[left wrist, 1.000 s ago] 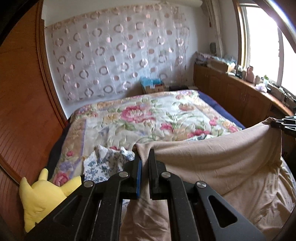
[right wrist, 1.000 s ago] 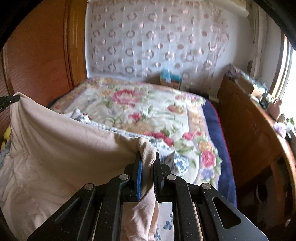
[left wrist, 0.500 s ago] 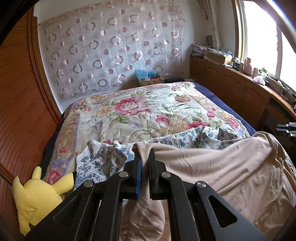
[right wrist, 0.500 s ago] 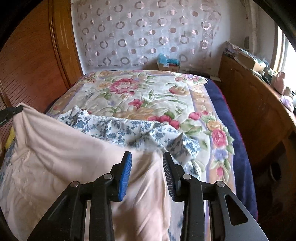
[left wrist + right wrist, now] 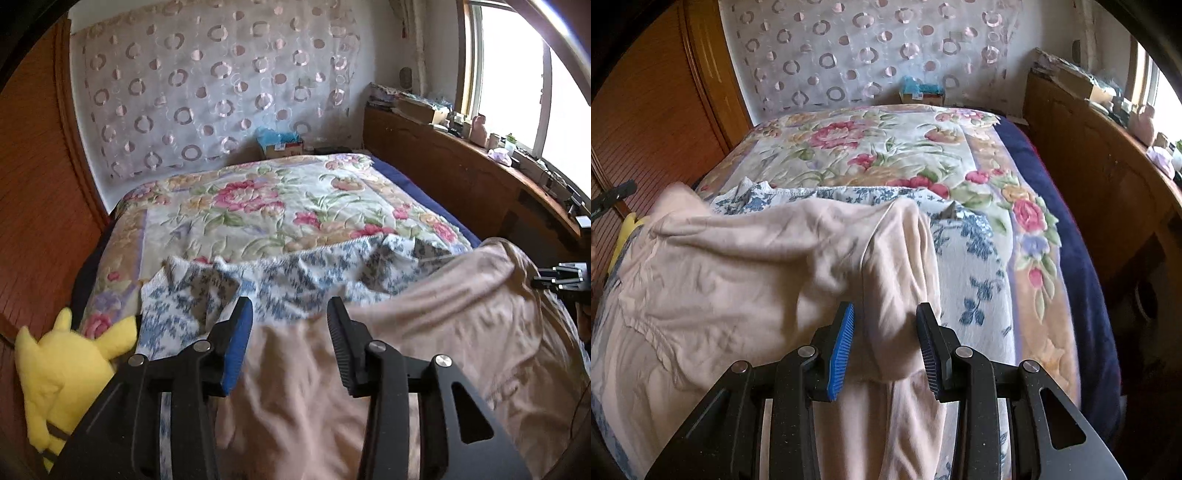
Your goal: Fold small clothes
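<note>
A beige garment (image 5: 424, 343) lies rumpled on the near end of the bed, on top of a blue-and-white floral cloth (image 5: 295, 284). My left gripper (image 5: 290, 314) is open just above the garment's left part, holding nothing. In the right wrist view the same garment (image 5: 738, 266) spreads to the left, with a folded bulge between the jaws. My right gripper (image 5: 884, 325) is open over that bulge, jaws apart on either side of it. The floral cloth (image 5: 964, 236) shows beyond and to the right.
The bed carries a flowered quilt (image 5: 288, 206) with a dark blue edge (image 5: 1071, 221). A yellow plush toy (image 5: 62, 369) sits at the near left. A wooden cabinet (image 5: 461, 173) with clutter runs along the right. Wooden panelling (image 5: 657, 110) is on the left.
Both grippers let go of the beige garment: the right opened half a second ago, the left opened since. The garment dropped from being held stretched up onto the bed.
</note>
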`<action>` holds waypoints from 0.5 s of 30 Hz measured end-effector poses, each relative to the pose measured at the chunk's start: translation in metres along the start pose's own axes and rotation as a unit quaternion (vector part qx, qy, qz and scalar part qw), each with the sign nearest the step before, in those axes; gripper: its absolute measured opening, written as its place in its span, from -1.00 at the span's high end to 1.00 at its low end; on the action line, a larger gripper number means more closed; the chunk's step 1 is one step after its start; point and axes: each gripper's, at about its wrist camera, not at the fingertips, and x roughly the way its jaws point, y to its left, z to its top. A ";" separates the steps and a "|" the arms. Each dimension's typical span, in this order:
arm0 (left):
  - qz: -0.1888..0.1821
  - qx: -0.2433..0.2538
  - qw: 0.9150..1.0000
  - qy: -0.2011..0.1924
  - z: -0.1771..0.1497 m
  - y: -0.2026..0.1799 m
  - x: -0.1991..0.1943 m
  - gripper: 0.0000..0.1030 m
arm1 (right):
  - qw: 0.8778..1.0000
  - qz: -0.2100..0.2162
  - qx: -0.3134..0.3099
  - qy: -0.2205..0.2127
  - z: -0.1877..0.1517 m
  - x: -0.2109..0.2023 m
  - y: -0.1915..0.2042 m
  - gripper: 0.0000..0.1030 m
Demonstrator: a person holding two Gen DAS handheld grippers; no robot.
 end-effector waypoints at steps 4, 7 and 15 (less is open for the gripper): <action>0.015 -0.015 1.000 0.020 -0.028 0.009 -0.005 0.16 | 1.000 -0.003 -0.004 0.001 0.001 0.009 0.002 0.30; 0.017 -0.035 0.999 0.038 -0.048 0.017 -0.005 0.16 | 1.000 -0.002 -0.003 0.000 0.002 0.013 0.001 0.30; 0.025 -0.042 0.997 0.061 -0.073 0.015 -0.004 0.16 | 1.000 -0.003 -0.018 -0.002 0.000 0.020 0.004 0.45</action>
